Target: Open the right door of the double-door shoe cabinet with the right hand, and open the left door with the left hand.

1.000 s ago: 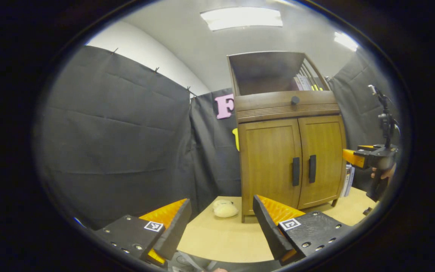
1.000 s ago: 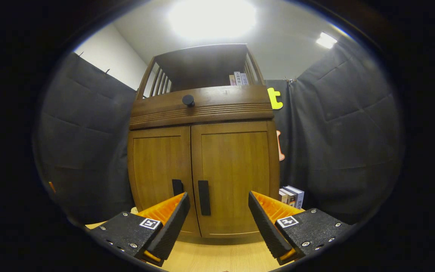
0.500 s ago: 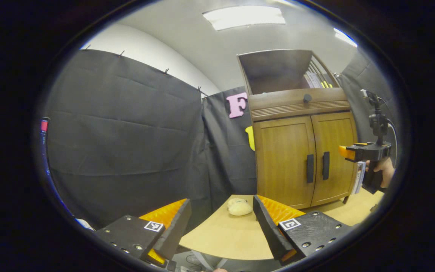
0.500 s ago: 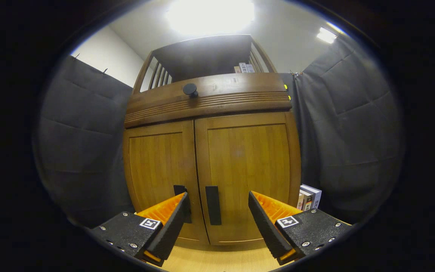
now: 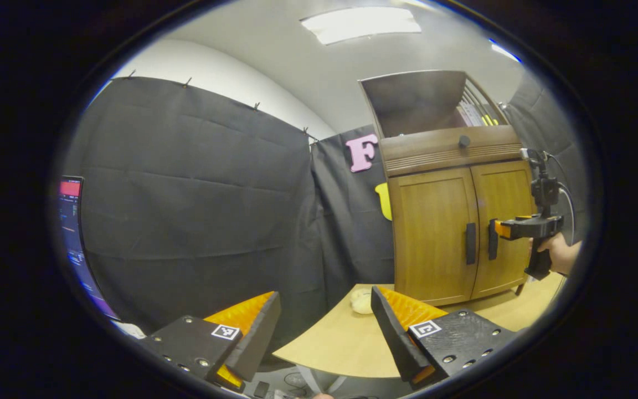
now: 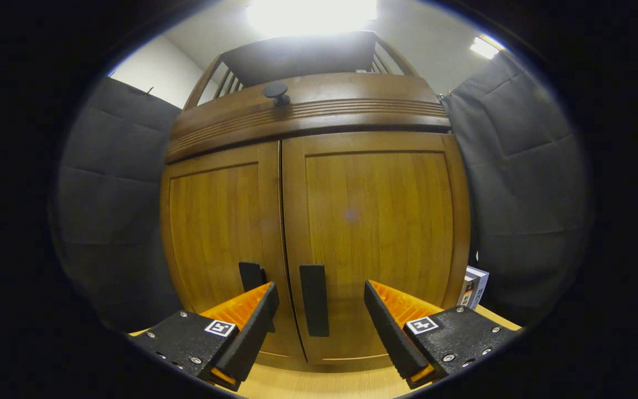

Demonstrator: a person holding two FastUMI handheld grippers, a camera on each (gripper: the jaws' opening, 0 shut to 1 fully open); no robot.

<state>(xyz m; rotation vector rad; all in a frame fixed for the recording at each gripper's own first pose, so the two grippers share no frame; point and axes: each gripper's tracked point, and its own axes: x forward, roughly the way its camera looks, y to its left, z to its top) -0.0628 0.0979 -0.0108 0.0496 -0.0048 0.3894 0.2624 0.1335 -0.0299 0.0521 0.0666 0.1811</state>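
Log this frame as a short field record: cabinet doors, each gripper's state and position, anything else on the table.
shoe cabinet: upright on the wooden table
left door: closed
right door: closed
right gripper: open, its handle between the fingers, not yet gripped
left gripper: open, well back from the cabinet, aimed left of it
other items: pale round object on the table beside the cabinet; books at the cabinet's right

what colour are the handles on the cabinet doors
Black, against brown wood doors. The right door's handle shows best in the right gripper view.
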